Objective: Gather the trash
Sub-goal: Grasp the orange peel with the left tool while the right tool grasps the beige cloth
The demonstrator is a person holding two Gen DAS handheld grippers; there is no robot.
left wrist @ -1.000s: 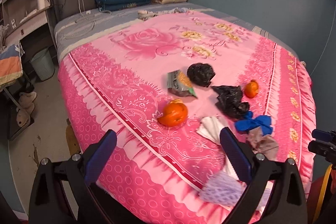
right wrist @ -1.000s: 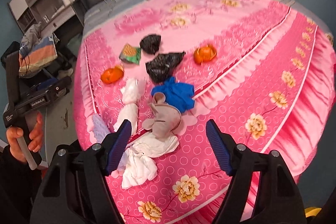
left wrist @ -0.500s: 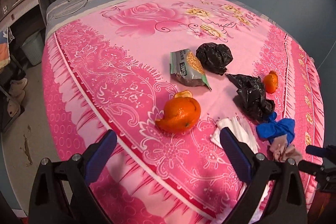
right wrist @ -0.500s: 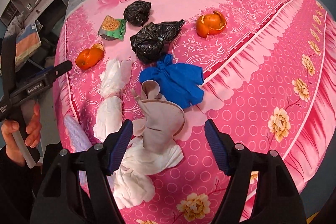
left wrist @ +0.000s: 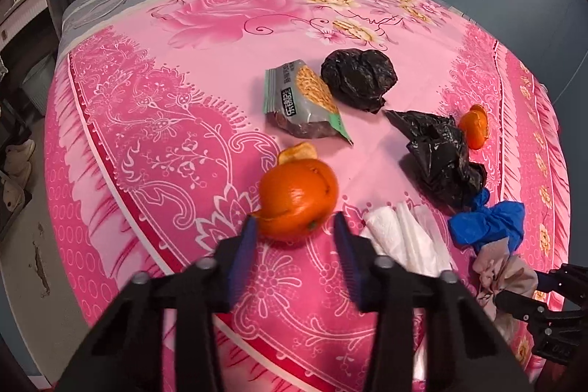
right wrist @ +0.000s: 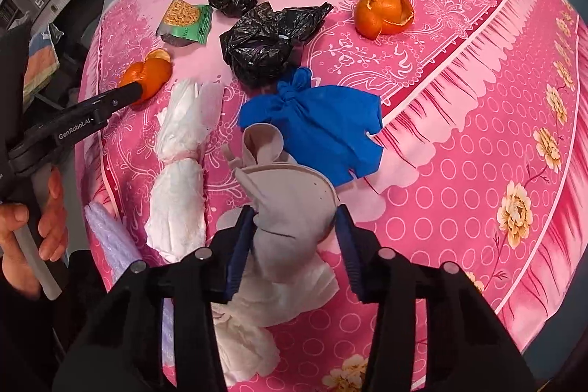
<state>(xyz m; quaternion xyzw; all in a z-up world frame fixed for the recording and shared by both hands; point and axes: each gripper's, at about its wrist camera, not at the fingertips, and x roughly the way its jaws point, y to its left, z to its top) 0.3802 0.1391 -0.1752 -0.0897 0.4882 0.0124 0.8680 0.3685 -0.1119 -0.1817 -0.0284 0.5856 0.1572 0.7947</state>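
On the pink bed [left wrist: 205,105], each closing claw should centre squarely: left claw [left wrist: 294,230] around orange peel [left wrist: 297,199], right claw [right wrist: 294,226] around beige rag [right wrist: 290,204].

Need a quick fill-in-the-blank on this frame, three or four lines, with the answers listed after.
1. The left gripper is closing around the ____ peel.
2. The beige cloth lies between the pads of the ____ gripper.
3. The knotted blue bag touches a crumpled bag coloured ____.
4. The snack packet lies on a ____ bedsheet.

Answers: orange; right; black; pink
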